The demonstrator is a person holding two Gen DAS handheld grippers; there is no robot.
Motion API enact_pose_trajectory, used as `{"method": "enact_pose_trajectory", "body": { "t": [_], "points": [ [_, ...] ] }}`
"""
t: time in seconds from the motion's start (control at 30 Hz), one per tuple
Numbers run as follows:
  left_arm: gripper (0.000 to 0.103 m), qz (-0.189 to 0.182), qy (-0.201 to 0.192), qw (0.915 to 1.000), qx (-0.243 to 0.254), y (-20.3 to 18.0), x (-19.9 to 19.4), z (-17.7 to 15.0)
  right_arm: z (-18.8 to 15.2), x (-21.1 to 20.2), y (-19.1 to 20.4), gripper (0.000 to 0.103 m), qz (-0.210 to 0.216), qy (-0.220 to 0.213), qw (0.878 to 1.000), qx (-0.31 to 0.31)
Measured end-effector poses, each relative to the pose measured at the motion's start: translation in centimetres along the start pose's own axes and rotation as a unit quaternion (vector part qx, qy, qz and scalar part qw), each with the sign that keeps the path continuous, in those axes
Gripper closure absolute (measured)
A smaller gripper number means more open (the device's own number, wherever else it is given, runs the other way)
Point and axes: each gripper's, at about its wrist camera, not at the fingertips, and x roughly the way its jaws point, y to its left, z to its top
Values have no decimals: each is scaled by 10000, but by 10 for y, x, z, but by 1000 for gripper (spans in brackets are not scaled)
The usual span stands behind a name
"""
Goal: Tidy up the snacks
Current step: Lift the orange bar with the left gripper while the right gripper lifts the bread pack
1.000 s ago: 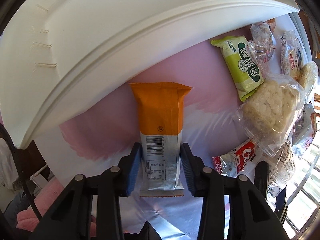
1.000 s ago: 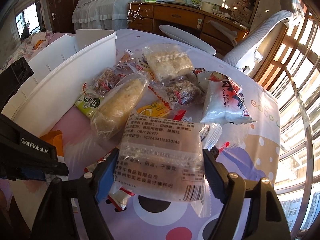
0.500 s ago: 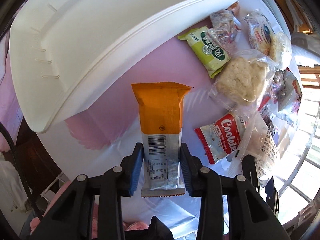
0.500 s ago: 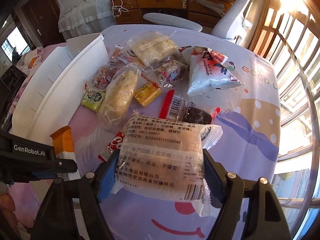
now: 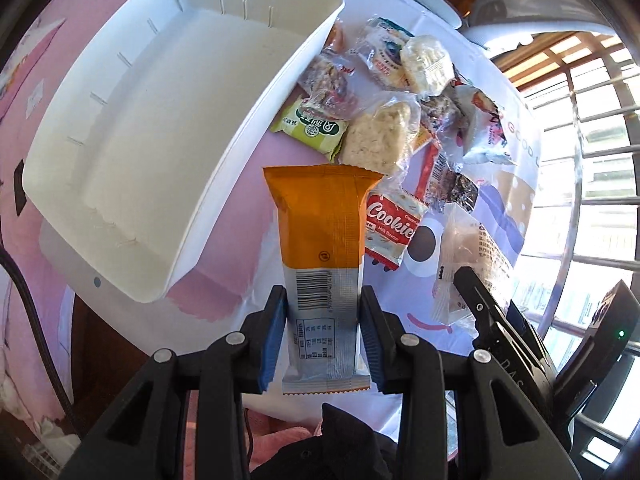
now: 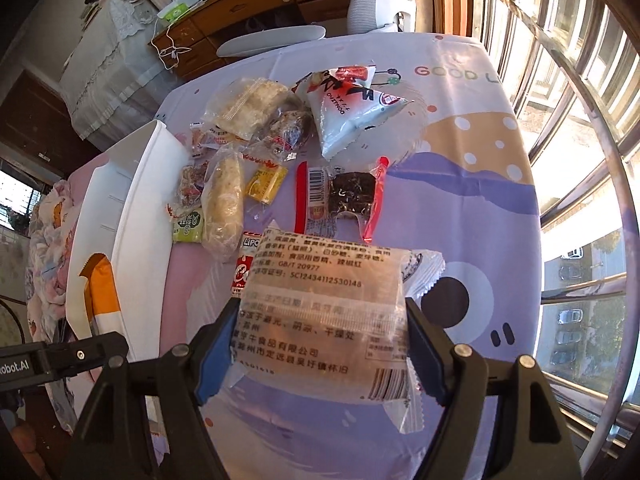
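Observation:
My left gripper [image 5: 323, 334] is shut on an orange and silver snack bar [image 5: 322, 240] and holds it in the air beside the near corner of the empty white bin [image 5: 160, 128]. My right gripper [image 6: 322, 344] is shut on a clear wrapped cake packet [image 6: 324, 312] and holds it above the table. The orange bar [image 6: 100, 292] and the bin [image 6: 136, 216] also show at the left of the right wrist view. The right gripper with its packet [image 5: 464, 256] shows at the right of the left wrist view.
Several loose snacks lie in a pile right of the bin: a red cookie pack [image 5: 390, 226], a green pack [image 5: 314, 128], a rice cake [image 5: 378, 138], a white triangular bag [image 6: 352, 104], a dark seaweed pack [image 6: 352, 194]. A window railing [image 6: 580, 160] runs along the right.
Both grippers have risen with their snacks, so more of the table shows. The left gripper now looks down into the bin instead of at its outer wall.

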Motion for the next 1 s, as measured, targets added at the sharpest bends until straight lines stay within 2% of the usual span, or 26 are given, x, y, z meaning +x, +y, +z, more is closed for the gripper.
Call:
{"method": "enact_pose_trajectory", "body": {
  "t": [0.17,0.27,0.4,0.63,0.77,1.0],
  "points": [
    [68,-174,-93,9981,584,-1,-34,-14,-10,-16,5,26,44,-65,9999,95],
    [68,-318,-188,9953,897,11,-66,-22,-16,-24,12,26,61,-116,9998,134],
    [68,-479,-364,9904,1245,24,-86,-27,-25,-35,25,26,42,-233,9996,155],
    [68,-755,-480,9800,1777,53,-118,-27,-35,-49,52,26,-25,-506,9977,458],
    [68,-892,-639,9706,2140,69,-134,-24,-40,-55,73,26,-41,-668,9960,593],
    [68,-1040,-826,9582,2534,99,-152,-10,-49,-58,120,26,38,-1006,9931,596]
  ]
}}
